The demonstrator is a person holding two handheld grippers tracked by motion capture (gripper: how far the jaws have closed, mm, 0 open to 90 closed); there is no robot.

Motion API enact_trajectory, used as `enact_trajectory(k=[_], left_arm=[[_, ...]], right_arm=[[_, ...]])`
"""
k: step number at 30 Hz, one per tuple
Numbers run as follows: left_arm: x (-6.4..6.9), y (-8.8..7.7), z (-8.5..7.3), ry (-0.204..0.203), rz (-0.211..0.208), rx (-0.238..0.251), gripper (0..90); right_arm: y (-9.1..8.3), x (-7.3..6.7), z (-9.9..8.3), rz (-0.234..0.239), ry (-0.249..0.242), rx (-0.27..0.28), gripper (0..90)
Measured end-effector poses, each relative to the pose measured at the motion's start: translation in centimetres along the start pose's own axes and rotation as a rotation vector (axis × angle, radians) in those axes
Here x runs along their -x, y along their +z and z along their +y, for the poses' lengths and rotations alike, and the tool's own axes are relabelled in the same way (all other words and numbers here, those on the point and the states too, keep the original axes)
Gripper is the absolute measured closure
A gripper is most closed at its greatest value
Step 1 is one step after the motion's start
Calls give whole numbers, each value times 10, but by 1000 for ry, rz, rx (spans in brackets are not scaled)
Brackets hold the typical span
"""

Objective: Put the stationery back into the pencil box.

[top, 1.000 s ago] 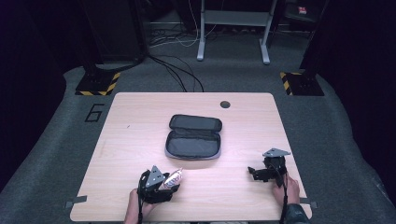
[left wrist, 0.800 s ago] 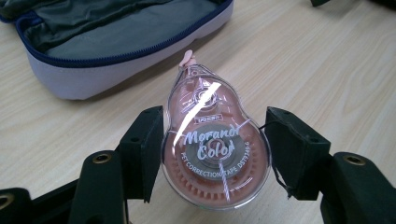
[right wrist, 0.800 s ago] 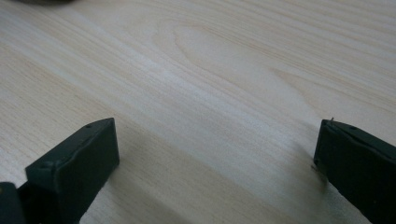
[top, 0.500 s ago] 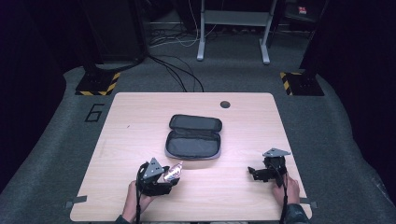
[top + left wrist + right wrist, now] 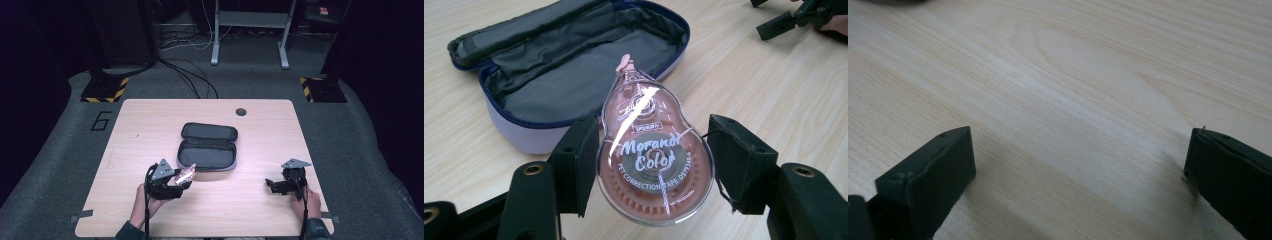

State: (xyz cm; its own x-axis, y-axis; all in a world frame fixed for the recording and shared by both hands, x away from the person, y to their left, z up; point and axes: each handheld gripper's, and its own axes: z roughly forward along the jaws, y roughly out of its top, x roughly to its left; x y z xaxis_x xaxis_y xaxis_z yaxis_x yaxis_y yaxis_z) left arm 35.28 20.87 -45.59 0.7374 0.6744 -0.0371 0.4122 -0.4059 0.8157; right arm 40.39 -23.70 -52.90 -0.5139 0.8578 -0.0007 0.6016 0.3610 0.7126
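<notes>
On my left, the left gripper (image 5: 181,181) holds a pink correction tape (image 5: 655,160), its jaws clamped on the two flat sides of the clear shell. In the left gripper view the tape's tip points away from me toward the case (image 5: 569,65), and the label on its round body faces the camera. From the high view the tape (image 5: 185,173) sits in the jaws above the table (image 5: 150,125), just beside the case's near left corner.

In the middle, the case (image 5: 207,146) lies unzipped and flat, lid flipped back toward the far edge, dark lining showing. I can't see anything inside it.

On my right, the right gripper (image 5: 271,184) rests low near the table's near right corner, well apart from the case. In the right gripper view its jaws stand wide, with bare wood (image 5: 1073,90) between them and nothing held.
</notes>
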Motion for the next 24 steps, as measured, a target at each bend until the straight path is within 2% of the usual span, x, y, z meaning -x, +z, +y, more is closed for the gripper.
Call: enact_trajectory(k=[2,4,9,10,15,18,19,24], left_arm=[[-1,1,2,2,0,-1,393],[-6,2,7,21,5,-14,393],[-10,4,15,31,3,-17,393],[-10,5,18,34,12,-5,393],[-15,7,27,49,1,-16,393],[-15,10,30,47,10,-12,393],[-17,10,34,58,9,-21,393],[-21,11,40,55,10,-10,393]], right_arm=[[0,0,0,0,0,0,0],[0,0,0,0,0,0,0],[0,0,0,0,1,0,0],[0,0,0,0,0,0,0],[0,0,0,0,0,0,0],[0,0,0,0,0,0,0],[0,0,0,0,0,0,0],[0,0,0,0,0,0,0]])
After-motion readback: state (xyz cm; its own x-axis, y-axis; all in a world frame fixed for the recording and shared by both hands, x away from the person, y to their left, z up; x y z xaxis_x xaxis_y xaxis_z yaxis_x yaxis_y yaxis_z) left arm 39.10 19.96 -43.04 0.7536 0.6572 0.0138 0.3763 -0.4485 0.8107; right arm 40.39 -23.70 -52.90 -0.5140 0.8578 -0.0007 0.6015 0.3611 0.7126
